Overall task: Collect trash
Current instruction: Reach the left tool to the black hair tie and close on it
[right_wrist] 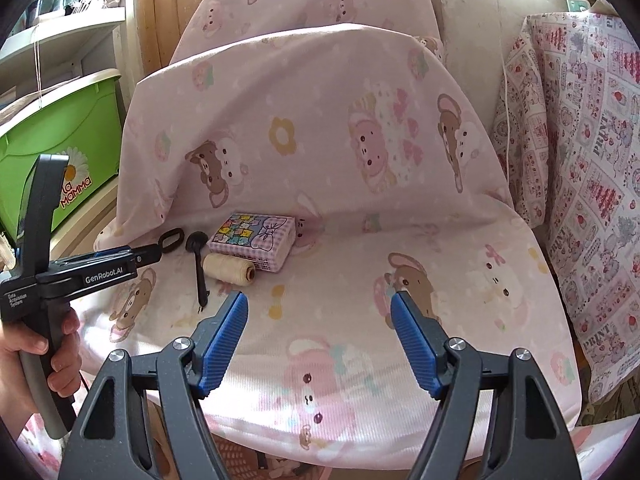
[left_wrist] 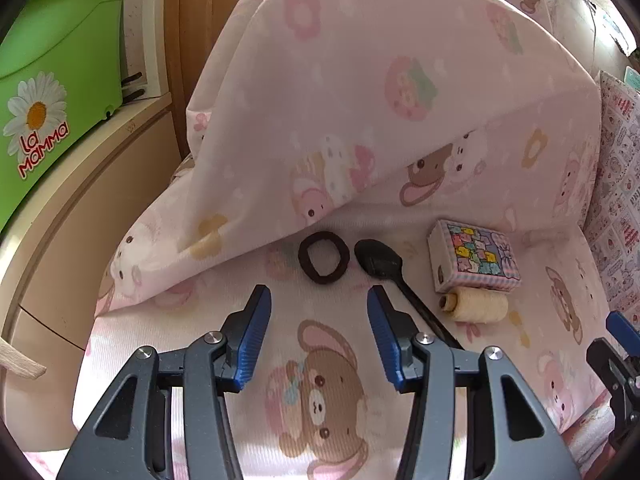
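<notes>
We held the left gripper (left_wrist: 319,300) wide open above the pink cartoon-bear sheet covering the seat (left_wrist: 200,344), nothing between its blue ribbed pads (left_wrist: 256,320). Just ahead of it lay the dark brown fabric hair tie ring (left_wrist: 323,257), flat on the sheet. Beside the ring, to its right, lay the black plastic spoon (left_wrist: 378,262), bowl away from us, handle running toward the gripper's right finger. Further right sat the small pastel-printed rectangular box (left_wrist: 474,256), with the cream-coloured spool of thread (left_wrist: 476,307) lying touching its near edge. The right gripper (right_wrist: 319,310) was also fully open and empty (it stood well apart from all four items). A green plastic bin (left_wrist: 52,80) stood at far left.
</notes>
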Motion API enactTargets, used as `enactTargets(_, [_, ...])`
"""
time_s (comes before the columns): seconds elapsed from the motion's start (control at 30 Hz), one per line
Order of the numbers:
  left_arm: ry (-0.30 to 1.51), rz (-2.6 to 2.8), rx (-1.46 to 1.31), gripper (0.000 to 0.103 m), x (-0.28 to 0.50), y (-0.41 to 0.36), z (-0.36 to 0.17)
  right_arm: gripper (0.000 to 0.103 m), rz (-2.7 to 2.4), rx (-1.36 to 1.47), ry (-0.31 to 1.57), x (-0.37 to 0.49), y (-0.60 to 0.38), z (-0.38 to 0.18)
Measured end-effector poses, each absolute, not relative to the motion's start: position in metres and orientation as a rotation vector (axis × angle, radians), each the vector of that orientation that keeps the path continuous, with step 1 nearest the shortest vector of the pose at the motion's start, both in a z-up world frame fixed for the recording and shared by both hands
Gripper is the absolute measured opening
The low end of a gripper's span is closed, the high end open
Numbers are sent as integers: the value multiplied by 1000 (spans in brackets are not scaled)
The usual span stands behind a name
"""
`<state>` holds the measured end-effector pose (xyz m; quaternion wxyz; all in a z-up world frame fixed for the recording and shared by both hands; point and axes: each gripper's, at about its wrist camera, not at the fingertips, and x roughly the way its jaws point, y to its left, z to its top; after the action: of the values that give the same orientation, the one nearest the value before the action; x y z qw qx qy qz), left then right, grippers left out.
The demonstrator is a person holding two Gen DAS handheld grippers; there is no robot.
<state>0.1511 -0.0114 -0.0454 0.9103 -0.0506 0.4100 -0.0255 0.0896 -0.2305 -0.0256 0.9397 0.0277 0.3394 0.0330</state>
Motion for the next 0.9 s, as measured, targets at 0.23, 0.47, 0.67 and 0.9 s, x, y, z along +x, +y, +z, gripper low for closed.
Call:
enactTargets(0.23, [884,-23,-182,47,173,-2,-56,76,55,20,687,86,-229,-26])
enactTargets(0.47, [849,-19,-75,37,184,-16,-58,76,49,8,694,86,-230,-27])
enactTargets(0.67, [788,-26,160,30,182,-45,-57,76,41,20,713,89,-234,-30])
enactTargets(0.9, [820,-18,130,8,185,-46,-69,76,41,34,710,90,-233,-27])
